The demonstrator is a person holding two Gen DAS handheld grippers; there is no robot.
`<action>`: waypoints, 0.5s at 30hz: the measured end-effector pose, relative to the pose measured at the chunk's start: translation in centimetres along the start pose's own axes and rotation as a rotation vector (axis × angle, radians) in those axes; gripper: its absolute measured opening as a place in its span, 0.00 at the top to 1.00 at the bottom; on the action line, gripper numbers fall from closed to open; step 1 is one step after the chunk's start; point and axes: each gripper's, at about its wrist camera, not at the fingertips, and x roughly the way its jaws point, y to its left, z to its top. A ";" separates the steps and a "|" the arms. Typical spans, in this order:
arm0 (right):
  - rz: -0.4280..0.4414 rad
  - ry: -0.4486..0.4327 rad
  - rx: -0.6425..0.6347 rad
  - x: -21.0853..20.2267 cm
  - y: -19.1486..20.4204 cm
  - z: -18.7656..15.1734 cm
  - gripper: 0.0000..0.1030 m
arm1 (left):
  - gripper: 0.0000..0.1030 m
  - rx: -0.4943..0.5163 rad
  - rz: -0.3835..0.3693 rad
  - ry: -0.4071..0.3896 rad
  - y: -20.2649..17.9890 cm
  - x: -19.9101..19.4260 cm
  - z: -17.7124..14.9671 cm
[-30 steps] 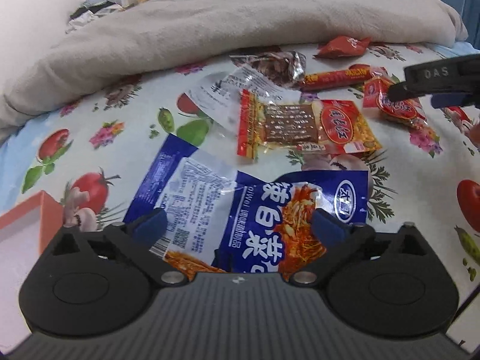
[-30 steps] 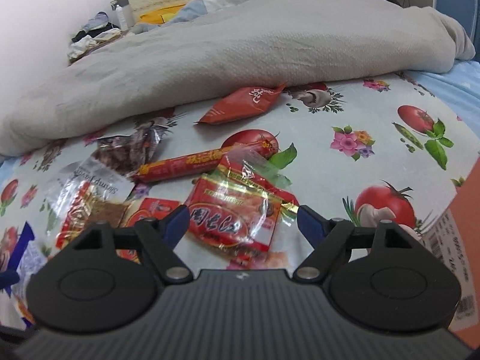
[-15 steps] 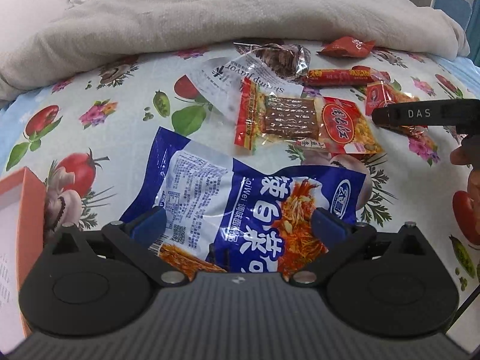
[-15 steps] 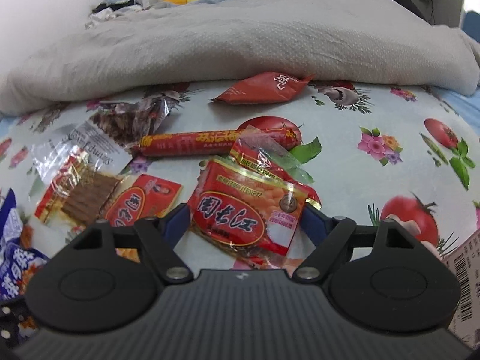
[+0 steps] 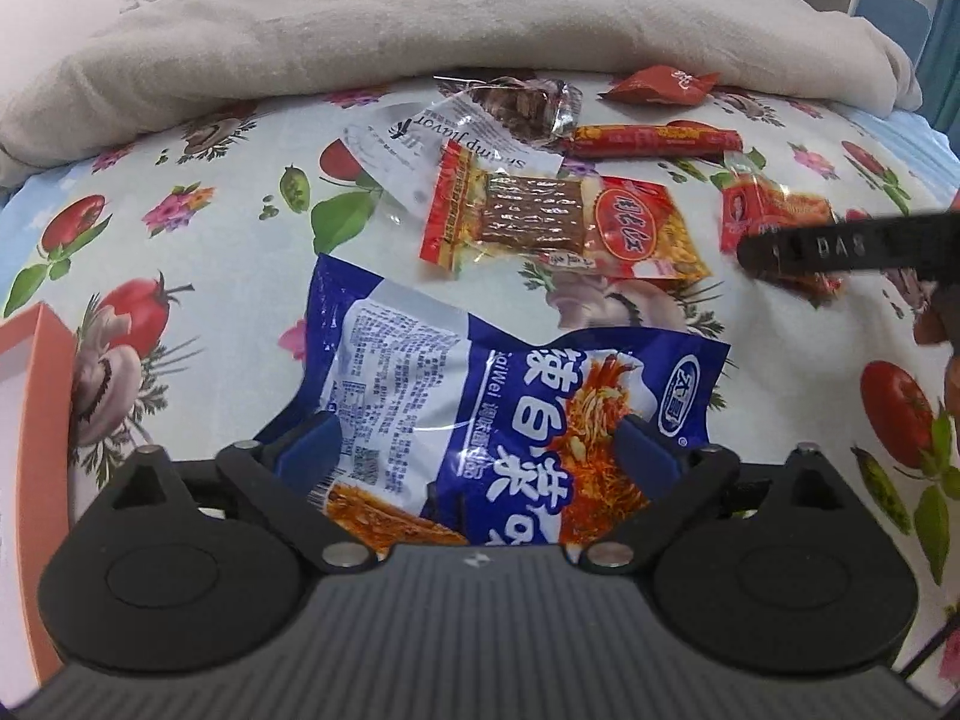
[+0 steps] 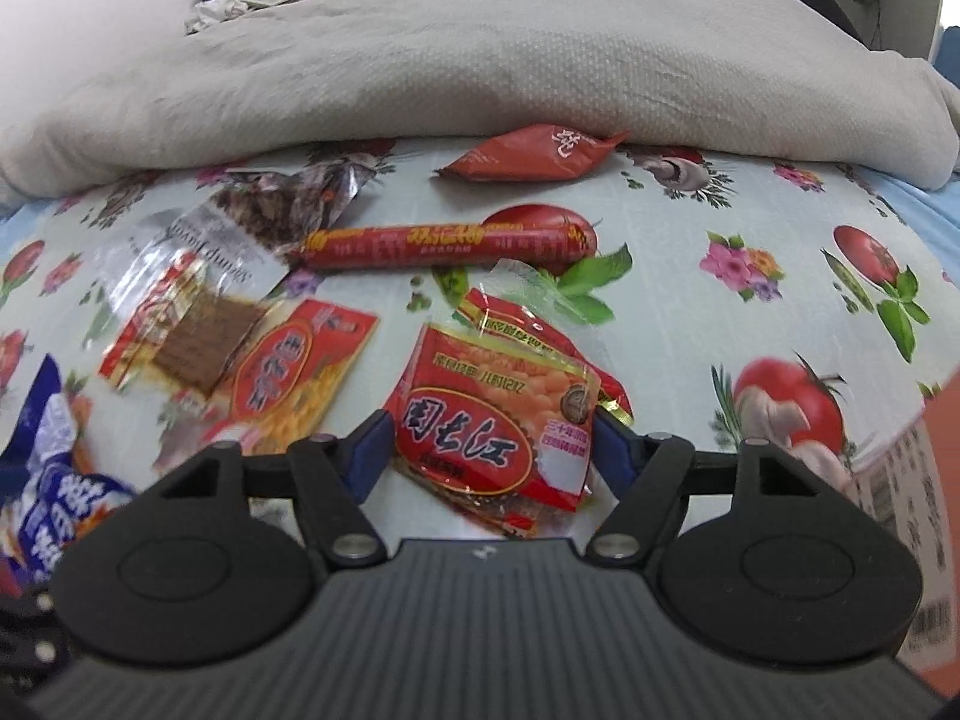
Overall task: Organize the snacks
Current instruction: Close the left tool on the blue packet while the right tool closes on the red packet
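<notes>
A big blue snack bag [image 5: 480, 384] lies flat on the flowered sheet. My left gripper [image 5: 480, 450] is low over its near end, jaws wide and closing, the bag between the fingers and reaching past both. My right gripper [image 6: 495, 450] straddles a red peanut packet [image 6: 492, 420]. Its jaws are closing, the pads close beside the packet's edges, and the packet shows no squeeze. In the left wrist view one black finger [image 5: 840, 246] of the right gripper crosses that red packet [image 5: 774, 210].
Loose snacks lie behind: a red sausage stick [image 6: 444, 243], a red pillow pack [image 6: 528, 159], a brown-strip packet [image 5: 528, 216], a red-and-yellow packet [image 5: 642, 234], clear wrappers [image 5: 420, 144]. A beige blanket [image 5: 420, 18] banks the back. An orange box [image 5: 36, 360] stands at the left.
The right gripper's jaws have narrowed around the red peanut packet, and its finger has dropped lower in the left wrist view. The left jaws have narrowed slightly over the blue bag.
</notes>
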 end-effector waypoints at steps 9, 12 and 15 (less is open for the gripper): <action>0.035 0.045 -0.075 -4.1 0.4 -4.4 0.31 | 0.17 -0.011 -0.012 0.007 -1.4 -2.4 -2.1; 0.040 0.054 -0.087 -5.7 0.3 -5.9 0.31 | 0.21 -0.010 -0.011 0.023 -2.1 -3.3 -2.8; 0.048 0.064 -0.082 -7.2 0.2 -7.3 0.31 | 0.23 0.009 -0.011 0.027 -3.0 -4.2 -3.7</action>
